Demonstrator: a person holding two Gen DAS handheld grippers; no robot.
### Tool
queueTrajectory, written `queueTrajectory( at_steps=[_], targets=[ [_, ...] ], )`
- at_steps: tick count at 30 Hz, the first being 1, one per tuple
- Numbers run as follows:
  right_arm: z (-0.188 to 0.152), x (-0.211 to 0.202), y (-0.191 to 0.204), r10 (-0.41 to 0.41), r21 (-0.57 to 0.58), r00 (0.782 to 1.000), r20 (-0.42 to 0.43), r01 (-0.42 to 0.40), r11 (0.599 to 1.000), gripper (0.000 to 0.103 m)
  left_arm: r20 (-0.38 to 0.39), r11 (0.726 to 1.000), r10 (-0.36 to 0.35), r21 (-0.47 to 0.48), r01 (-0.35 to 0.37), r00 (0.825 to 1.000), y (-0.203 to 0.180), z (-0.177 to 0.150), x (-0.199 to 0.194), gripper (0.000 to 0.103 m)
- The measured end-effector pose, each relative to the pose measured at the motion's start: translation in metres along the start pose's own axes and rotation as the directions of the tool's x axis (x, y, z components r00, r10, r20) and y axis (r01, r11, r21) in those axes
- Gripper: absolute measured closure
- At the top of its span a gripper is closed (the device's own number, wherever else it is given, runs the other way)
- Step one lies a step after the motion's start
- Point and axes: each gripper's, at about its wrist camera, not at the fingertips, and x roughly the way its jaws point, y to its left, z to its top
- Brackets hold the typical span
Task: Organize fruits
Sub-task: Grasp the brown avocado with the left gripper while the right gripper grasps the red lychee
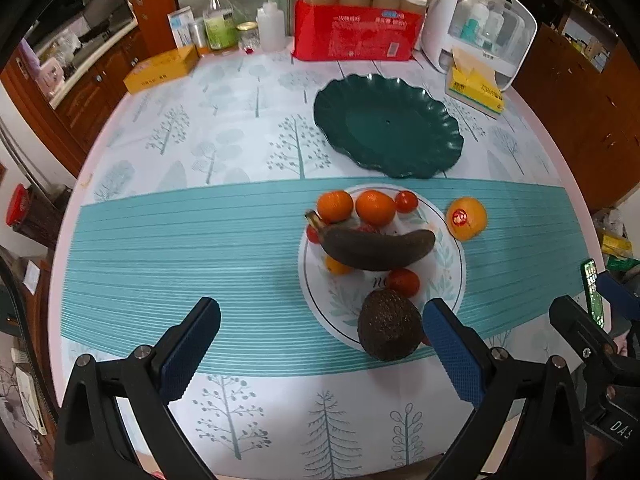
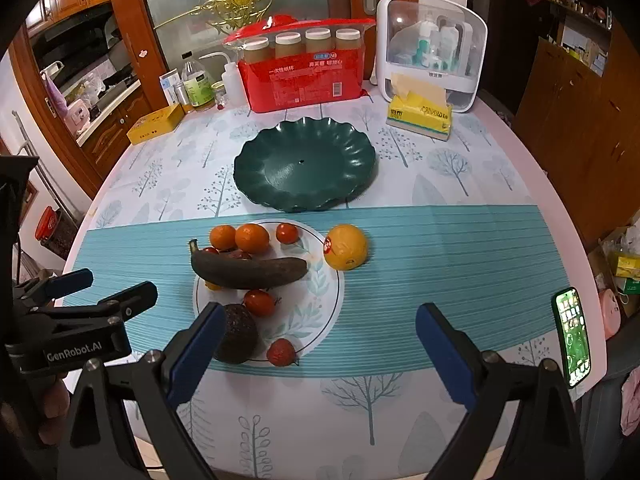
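Dark-skinned banana (image 2: pixel 248 273) lies across white plate (image 2: pixel 320 312) at frame centre, with tangerines (image 2: pixel 252 238), tomatoes (image 2: pixel 260 303), avocado (image 2: pixel 237 339), strawberry (image 2: pixel 281 352) | large orange (image 2: pixel 345 247) on table (image 2: pixel 460 248) just right of plate | green dish (image 2: pixel 306 164) above, bare | left gripper (image 1: pixel 320 344) fingers apart, nothing held | right gripper (image 2: pixel 316 354) fingers apart, nothing held

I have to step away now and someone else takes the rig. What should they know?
Left tongs: open, holding nothing, low over the near table edge by the avocado.
Right tongs: open, holding nothing.
White plate holds the blackened banana, two tangerines, small red fruits and the avocado at its near rim. Large orange sits on the cloth beside it.
Green dish behind holds nothing.
Done: no fruit sorted. Left: all of it.
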Motion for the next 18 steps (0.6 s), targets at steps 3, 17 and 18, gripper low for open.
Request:
queueTrajectory(
  at_steps=[3,17,18],
  targets=[
    [-0.004,0.006,-0.001,-0.003,-0.013,1.000,-0.008,0.002,1.000,0.007,-0.033,1.000,-0.030,-0.003,0.030,0.999,-0.001,-0.003,0.011,0.002],
    [-0.043,0.071,-0.002,0.093,-0.103,0.984,-0.153,-0.110,0.989,0.038,-0.115,0.998,-0.052,0.023,0.055,0.992,-0.016,-0.024,0.060,0.002],
    [-0.046,0.077,0.000,0.108,-0.106,0.980,-0.165,-0.126,0.986,0.039,-0.125,0.998,-0.060,0.020,0.063,0.990,-0.018,-0.025,0.065,0.002]
  ],
)
